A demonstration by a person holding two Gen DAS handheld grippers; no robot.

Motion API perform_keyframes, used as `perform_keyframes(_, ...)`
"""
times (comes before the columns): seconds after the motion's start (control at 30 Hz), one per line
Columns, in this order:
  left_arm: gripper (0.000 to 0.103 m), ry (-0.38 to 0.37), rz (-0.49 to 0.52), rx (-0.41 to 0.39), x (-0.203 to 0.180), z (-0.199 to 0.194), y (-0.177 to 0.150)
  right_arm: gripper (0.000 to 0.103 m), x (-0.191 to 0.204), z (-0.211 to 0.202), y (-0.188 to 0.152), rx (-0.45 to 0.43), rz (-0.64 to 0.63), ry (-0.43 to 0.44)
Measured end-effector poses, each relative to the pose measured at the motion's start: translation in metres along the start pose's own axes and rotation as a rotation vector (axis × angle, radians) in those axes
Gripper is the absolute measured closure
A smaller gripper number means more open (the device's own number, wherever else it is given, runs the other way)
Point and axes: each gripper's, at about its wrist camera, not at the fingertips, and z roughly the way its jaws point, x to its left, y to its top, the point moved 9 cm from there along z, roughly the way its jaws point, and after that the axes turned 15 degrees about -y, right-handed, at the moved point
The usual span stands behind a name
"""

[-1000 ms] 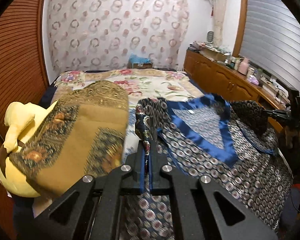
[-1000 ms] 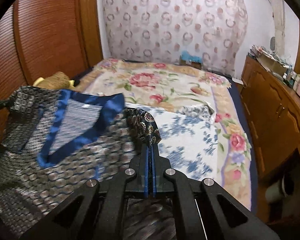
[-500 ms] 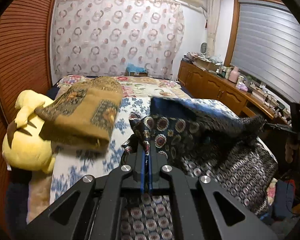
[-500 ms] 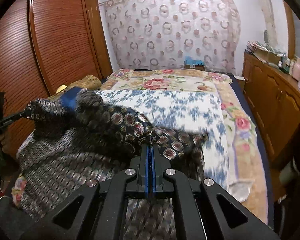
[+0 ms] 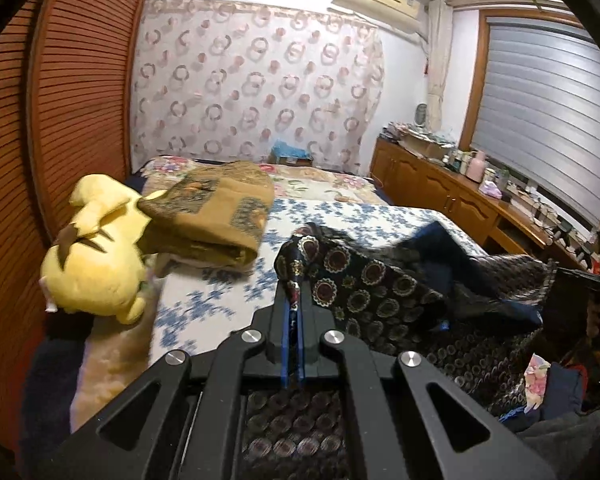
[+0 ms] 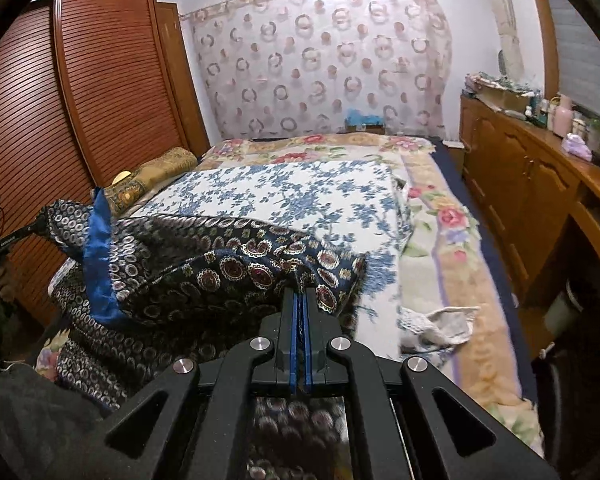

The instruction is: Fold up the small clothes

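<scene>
Garment [image 5: 364, 280], dark patterned with blue trim, hangs bunched above bed [image 6: 300, 196] between both grippers: left gripper [image 5: 294, 300] pinching one edge, right gripper [image 6: 300, 292] pinching another, yellow plush [image 5: 96, 256] at bed's left side.

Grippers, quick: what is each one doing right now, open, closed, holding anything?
Left gripper: closed on the patterned garment.
Right gripper: closed on the same garment.

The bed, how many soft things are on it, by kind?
Dark patterned garment, held by both grippers: 1
Yellow plush toy: 1
Folded brown cloth: 1
Blue-flowered sheet: 1
Crumpled white cloth: 1
Total: 5
</scene>
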Motion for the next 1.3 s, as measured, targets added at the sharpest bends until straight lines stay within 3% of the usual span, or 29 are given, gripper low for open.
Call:
perform_keyframes(0.1,0.098,0.025,-0.037,0.006,0.013,-0.008,-0.007,0.101,0.006,-0.002,-0.011,0.029,0.000,0.002)
perform_keyframes(0.27,0.075,0.038,-0.075,0.013,0.031,-0.013,-0.015,0.101,0.017,0.011,-0.027,0.097,-0.036,0.000)
perform_keyframes(0.37,0.062,0.046,-0.094,0.009,0.042,-0.015,-0.012,0.098,0.023,0.012,-0.018,0.099,-0.064,0.006)
perform_keyframes(0.43,0.061,0.038,-0.087,0.008,0.042,-0.013,-0.007,0.095,0.025,0.010,-0.007,0.087,-0.090,0.003)
perform_keyframes(0.5,0.061,0.042,-0.073,0.019,0.042,-0.009,-0.004,0.083,0.025,0.007,0.001,0.066,-0.104,-0.003)
perform_keyframes(0.6,0.055,0.045,-0.055,0.046,0.043,0.005,-0.001,0.073,0.026,0.012,0.013,0.048,-0.114,-0.015)
perform_keyframes(0.77,0.038,0.022,-0.055,0.113,0.046,0.037,-0.006,0.068,0.030,0.035,0.027,0.033,-0.136,-0.045)
perform_keyframes(1.3,0.037,0.068,-0.056,0.325,0.067,0.102,-0.045,0.064,0.031,0.153,0.025,0.180,-0.190,-0.138)
